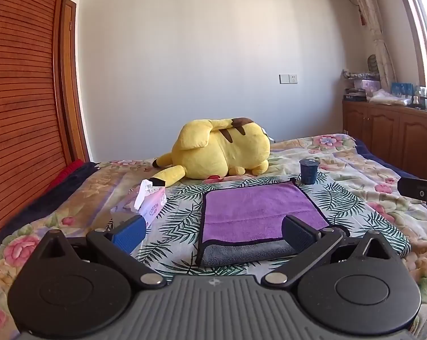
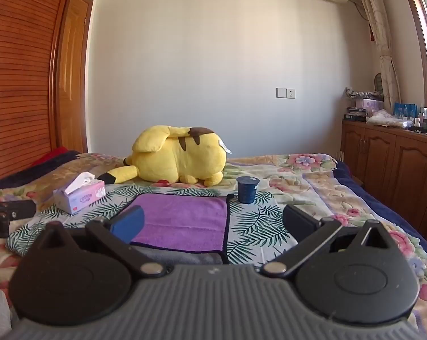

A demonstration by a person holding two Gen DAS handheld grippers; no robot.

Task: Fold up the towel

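A purple towel (image 1: pixel 256 209) with a dark border lies flat on the bed, its grey underside folded up along the near edge (image 1: pixel 247 250). It also shows in the right wrist view (image 2: pixel 185 221). My left gripper (image 1: pixel 213 231) is open and empty, just above the towel's near edge. My right gripper (image 2: pixel 213 223) is open and empty, over the towel's near right corner. The right gripper's body shows at the right edge of the left wrist view (image 1: pixel 420 191).
A yellow plush toy (image 1: pixel 222 150) lies behind the towel. A pink tissue box (image 1: pixel 145 204) sits to the towel's left. A dark blue cup (image 1: pixel 308 171) stands at its far right corner. Wooden cabinets (image 2: pixel 397 170) line the right wall.
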